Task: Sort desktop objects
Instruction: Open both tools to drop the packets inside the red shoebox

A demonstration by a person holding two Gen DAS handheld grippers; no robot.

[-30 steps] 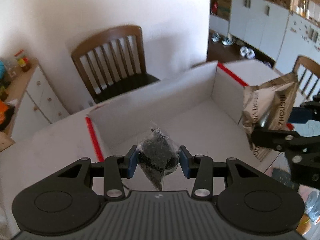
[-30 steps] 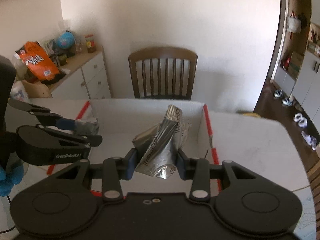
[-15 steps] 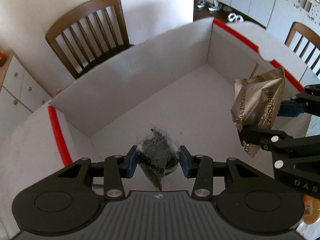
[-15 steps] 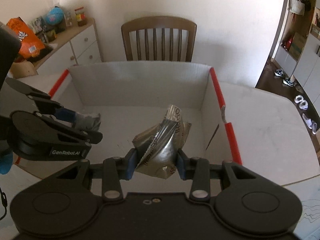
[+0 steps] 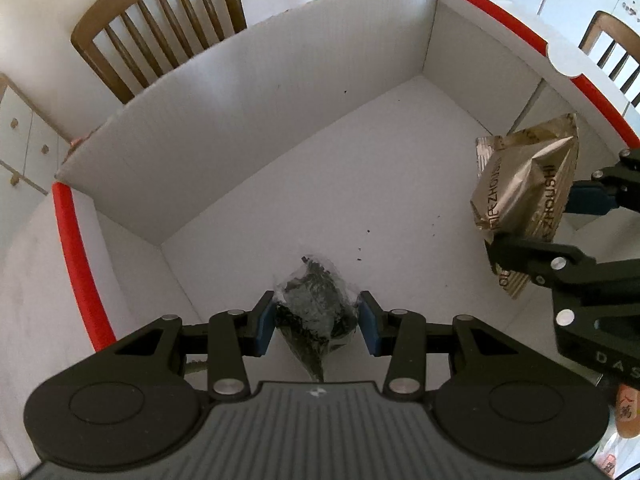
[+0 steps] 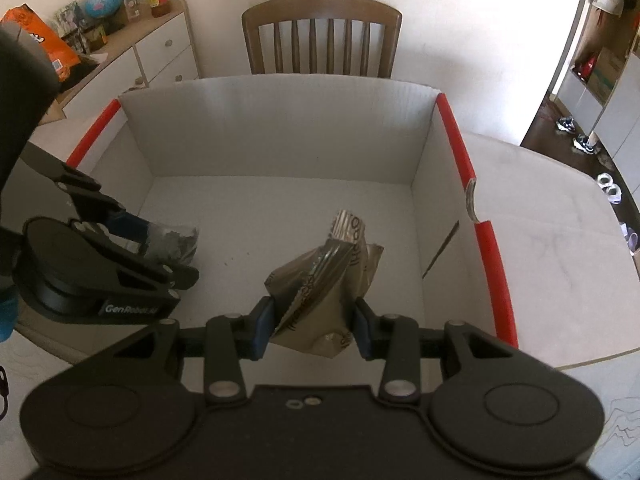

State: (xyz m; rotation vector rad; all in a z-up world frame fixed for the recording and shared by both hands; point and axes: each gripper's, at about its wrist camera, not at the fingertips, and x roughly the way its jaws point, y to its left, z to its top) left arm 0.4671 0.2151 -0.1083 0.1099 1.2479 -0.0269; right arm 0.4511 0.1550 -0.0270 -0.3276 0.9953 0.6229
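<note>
A white box (image 5: pixel 248 128) with red-edged rims fills both views. In the right wrist view's lower centre, the right gripper (image 6: pixel 312 328) pinches a crumpled foil packet (image 6: pixel 324 284) above the box floor. In the left wrist view's lower centre, the left gripper (image 5: pixel 316 324) clamps a small clear bag of dark bits (image 5: pixel 314 308).

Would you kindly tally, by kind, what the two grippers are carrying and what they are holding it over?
Clear bag of dark bits, gripped in the left gripper: 1
Gold foil packet, gripped in the right gripper: 1
White box with red edges, below both: 1
Total: 3
</note>
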